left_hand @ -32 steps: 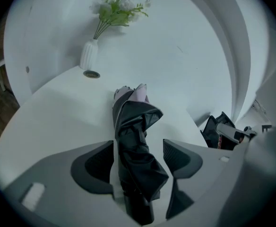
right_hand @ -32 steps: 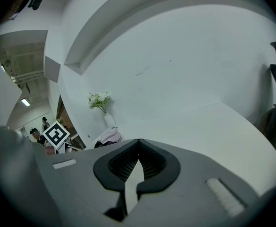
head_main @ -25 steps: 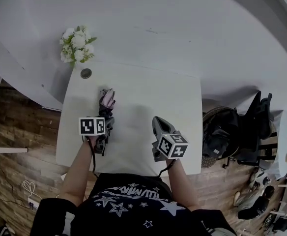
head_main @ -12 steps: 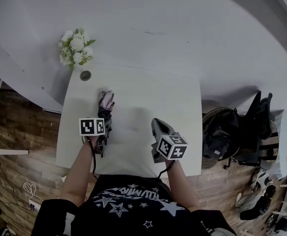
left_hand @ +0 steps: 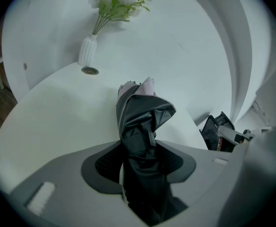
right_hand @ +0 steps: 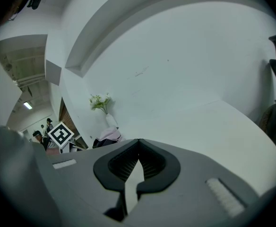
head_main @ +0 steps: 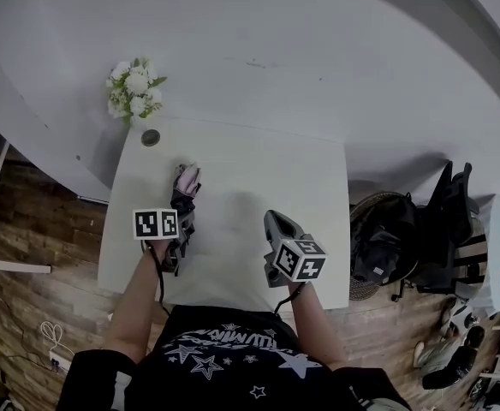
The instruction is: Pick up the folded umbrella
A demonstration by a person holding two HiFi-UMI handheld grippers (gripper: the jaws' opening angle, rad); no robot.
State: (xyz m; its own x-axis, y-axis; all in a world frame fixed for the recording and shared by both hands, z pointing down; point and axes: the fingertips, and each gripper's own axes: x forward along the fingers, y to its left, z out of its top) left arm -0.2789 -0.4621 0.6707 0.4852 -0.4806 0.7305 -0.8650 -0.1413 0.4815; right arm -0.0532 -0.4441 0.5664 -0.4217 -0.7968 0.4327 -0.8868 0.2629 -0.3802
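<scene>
The left gripper (left_hand: 140, 161) is closing its jaws on the folded umbrella (left_hand: 145, 111), whose dark fabric fills the gap between the pads. The umbrella lies on the white table (head_main: 271, 165), its pale pink end toward the vase of flowers (left_hand: 87, 51). The right gripper (right_hand: 138, 161) hovers over the table's near part (jaws together, nothing between them).
</scene>
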